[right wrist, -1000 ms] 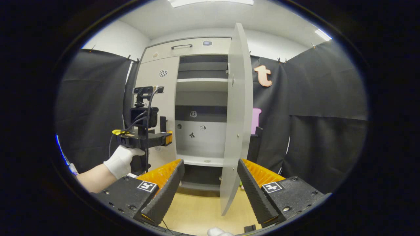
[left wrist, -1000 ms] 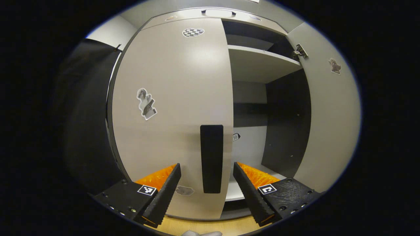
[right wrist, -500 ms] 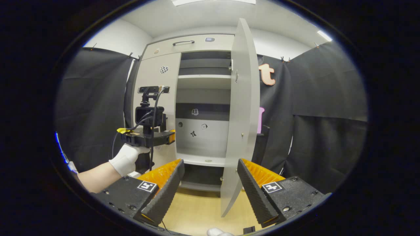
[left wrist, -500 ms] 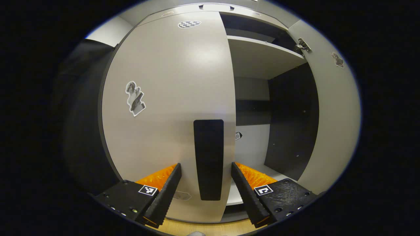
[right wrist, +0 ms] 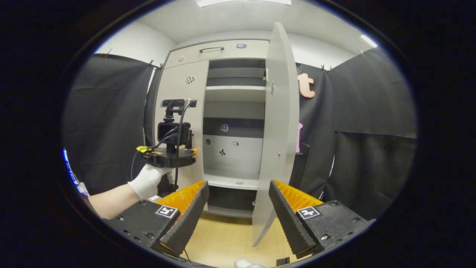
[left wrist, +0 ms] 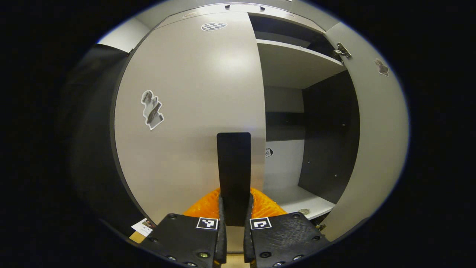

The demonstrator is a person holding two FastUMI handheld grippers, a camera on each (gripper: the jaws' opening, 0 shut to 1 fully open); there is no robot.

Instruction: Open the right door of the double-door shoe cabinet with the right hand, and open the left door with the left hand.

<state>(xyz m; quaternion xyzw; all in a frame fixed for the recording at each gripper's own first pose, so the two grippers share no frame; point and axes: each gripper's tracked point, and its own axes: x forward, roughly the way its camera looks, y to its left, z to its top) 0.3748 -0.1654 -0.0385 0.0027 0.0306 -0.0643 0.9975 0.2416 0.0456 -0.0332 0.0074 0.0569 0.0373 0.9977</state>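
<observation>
Left gripper [left wrist: 234,208] now clamped — door handle [left wrist: 233,167]

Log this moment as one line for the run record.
right grey cabinet door: open | left grey cabinet door: closed | left hand-held gripper: shut on flat black door handle | right hand-held gripper: open, holding nothing

My left claw [left wrist: 234,208] is squeezed nearly shut, both fingers pressing on the door handle [left wrist: 234,175] btwn them. In the right gripper view it's held level by my gloved left hand [right wrist: 148,180], forearm bare. My right claw [right wrist: 238,212] hangs wide open, fingers apart, gripping nothing.
</observation>
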